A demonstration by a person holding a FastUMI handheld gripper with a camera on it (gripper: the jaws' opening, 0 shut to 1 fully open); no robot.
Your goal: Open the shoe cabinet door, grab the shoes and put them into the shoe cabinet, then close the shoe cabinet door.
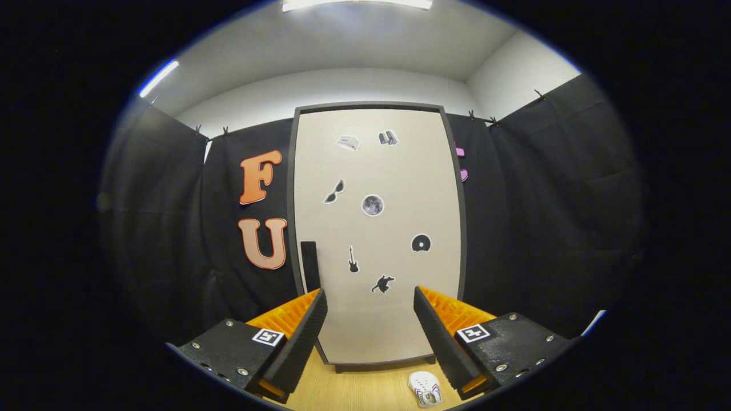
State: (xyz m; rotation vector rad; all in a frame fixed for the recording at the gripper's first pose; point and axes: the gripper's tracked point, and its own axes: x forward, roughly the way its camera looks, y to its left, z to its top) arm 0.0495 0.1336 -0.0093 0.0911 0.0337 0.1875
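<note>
At the bottom of the frame the claw (370,319) hangs with its two fingers spread wide apart and nothing between them. Low in the frame, just inside the right finger, a white shoe (425,389) with dark and red markings lies on the pale wooden floor (354,388). Beyond the fingers, filling the centre of the frame, the shoe cabinet (377,228) stands upright with its light door (394,319) shut inside a dark frame. Small stickers dot the door: sunglasses, a moon, a guitar, a disc and others. A dark vertical handle (309,265) sits at the door's lower left edge, above the left finger. Black cloth (542,228) hangs behind the cabinet on both sides, and a bright ceiling light (357,4) runs across the top of the frame.
</note>
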